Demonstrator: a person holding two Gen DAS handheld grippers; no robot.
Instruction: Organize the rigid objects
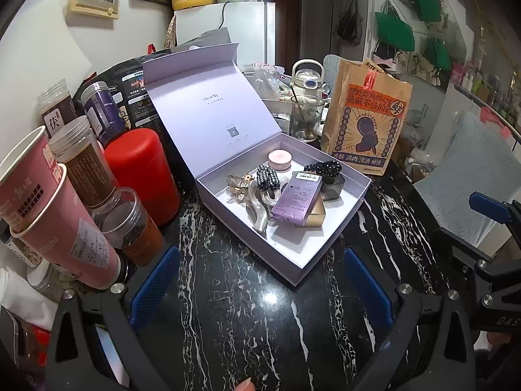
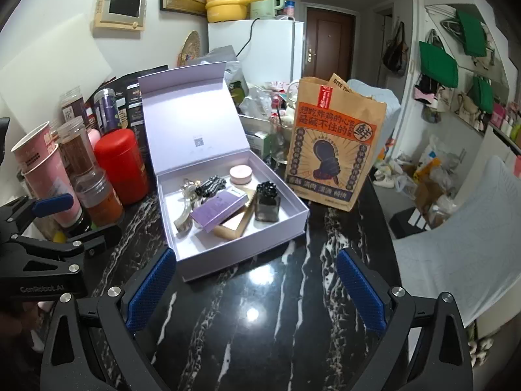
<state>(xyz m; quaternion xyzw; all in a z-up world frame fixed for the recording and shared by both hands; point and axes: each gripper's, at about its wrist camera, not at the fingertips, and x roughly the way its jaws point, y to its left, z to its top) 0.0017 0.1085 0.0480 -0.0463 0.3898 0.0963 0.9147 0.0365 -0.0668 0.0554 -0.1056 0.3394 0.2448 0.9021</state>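
The box [image 1: 286, 254] lid reads "Ulucky"; the bag [image 2: 335, 150] top reads "BITE"; both grippers, left [image 1: 257, 283] and right [image 2: 254, 290], hover over the table [image 2: 260, 325], jaws wide apart, empty

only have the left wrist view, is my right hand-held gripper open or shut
observer: open. the right hand-held gripper has its fingers wide apart, with nothing between them.
operator: how much of the gold box is covered
observer: the purple box lies across part of it. the gold box shows a pale pink top face beyond that.
operator: is the door at the back shut
observer: yes, the brown door looks shut.
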